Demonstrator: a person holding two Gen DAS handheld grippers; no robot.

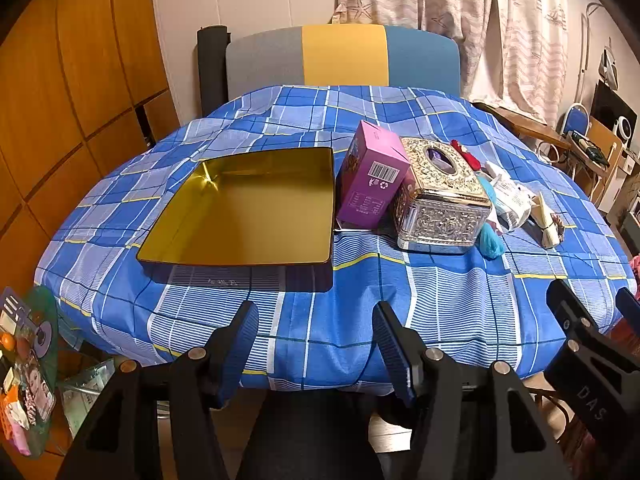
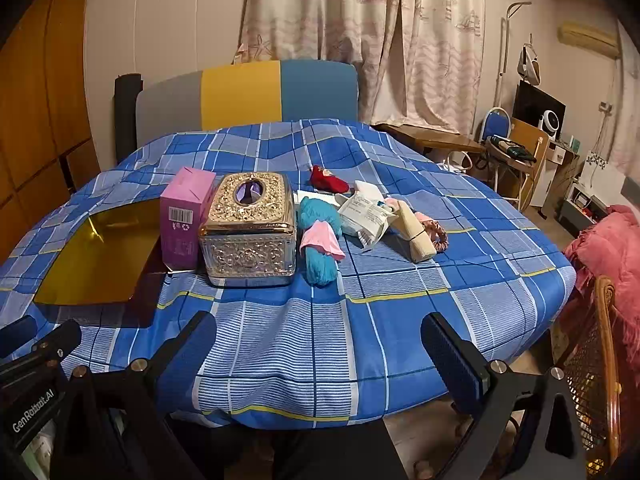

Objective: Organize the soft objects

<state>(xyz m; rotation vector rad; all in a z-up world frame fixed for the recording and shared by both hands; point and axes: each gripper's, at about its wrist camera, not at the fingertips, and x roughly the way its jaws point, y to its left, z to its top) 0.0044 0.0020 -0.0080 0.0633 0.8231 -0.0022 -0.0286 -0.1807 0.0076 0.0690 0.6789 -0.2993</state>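
On the blue checked tablecloth lies a cluster of soft items: a teal yarn skein with a pink wrap, a red cloth piece, a white packet, a cream roll and a pink scrunchie. An open gold tin sits at the left. Between them stand a purple carton and an ornate gold tissue box. My left gripper hangs open over the table's near edge with nothing between its fingers. My right gripper is open too, wider, and holds nothing.
A chair back in grey, yellow and blue stands behind the table. Curtains hang behind it. A wicker chair with pink fabric is at the right. Shelves and a folding chair crowd the far right. A bag of packets sits low left.
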